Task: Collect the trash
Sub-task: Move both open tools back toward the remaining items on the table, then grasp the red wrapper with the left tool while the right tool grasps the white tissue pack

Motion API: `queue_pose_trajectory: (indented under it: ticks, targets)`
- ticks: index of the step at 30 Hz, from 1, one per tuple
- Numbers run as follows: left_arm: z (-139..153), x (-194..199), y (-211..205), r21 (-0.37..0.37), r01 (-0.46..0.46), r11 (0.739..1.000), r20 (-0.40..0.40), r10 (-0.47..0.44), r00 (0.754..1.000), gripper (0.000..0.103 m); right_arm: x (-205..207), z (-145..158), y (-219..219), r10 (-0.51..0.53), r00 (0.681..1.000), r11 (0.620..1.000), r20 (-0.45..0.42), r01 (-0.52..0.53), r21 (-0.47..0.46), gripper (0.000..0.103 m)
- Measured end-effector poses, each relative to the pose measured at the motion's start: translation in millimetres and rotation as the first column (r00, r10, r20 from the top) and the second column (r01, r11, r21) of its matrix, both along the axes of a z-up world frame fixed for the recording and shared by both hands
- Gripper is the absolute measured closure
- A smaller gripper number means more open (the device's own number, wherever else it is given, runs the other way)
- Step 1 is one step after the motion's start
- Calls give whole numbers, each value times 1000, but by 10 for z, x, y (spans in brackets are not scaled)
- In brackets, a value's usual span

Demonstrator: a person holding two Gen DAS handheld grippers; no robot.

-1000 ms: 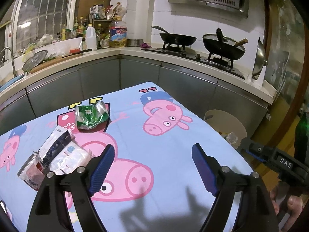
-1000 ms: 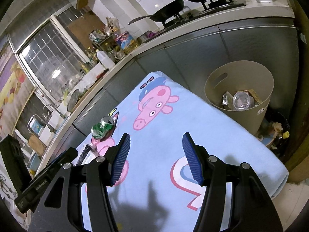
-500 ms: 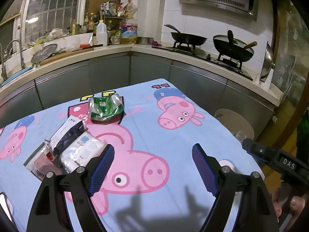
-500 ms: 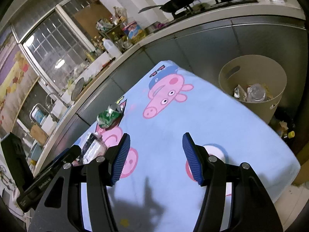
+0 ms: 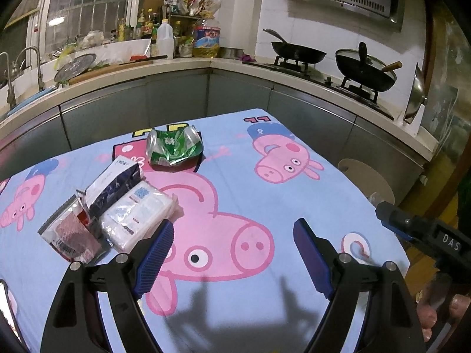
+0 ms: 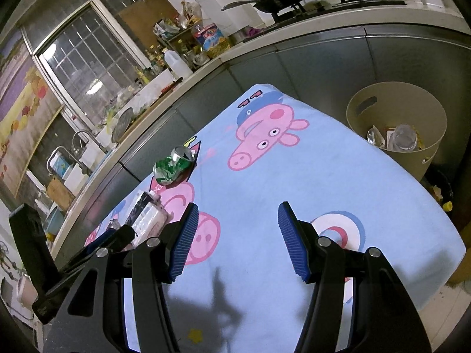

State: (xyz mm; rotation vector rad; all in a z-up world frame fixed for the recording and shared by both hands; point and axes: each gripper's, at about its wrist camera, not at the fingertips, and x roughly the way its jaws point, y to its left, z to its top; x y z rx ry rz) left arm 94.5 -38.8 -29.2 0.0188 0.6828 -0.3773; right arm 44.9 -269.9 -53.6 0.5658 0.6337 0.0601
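Observation:
A crushed green can lies on the pig-print tablecloth, far left of centre; it also shows in the right wrist view. Nearer lie a white-and-dark box, a clear plastic packet and a red wrapper. My left gripper is open and empty, above the cloth just right of the packet. My right gripper is open and empty over the cloth. A beige bin holding trash stands on the floor right of the table.
Kitchen counter wraps behind the table with bottles, a sink and two woks on a stove. The bin's rim also shows in the left wrist view. The table's right edge drops to the floor.
Both grippers have drawn back and swung left; the can and packets sit more central in the left view. The bin has shifted right in the right view. Jaws stay open.

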Motion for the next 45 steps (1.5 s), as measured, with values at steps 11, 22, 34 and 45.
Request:
queue_pose_trajectory:
  ticks: [11,22,34,45]
  targets:
    - [-225,-6,359,5,-62,998,-40,62,997,20,123,-6,206,65,998,998,-9,-65,-10,47]
    - [-416,-146,1136,-54,-186,981,-72,182,981,20,336,-141,661,218,975,975,-46,-220,-35,47]
    - [-129,165,1898,-85,-289,954,11,291,957,13,1142,-318,1462,446,888,891,-115,-452,-37,47]
    - [-452,386,1696,-85,-141,986,-90,134,987,81,2083,-583,1897,525,820,846,-227,-531,38,70]
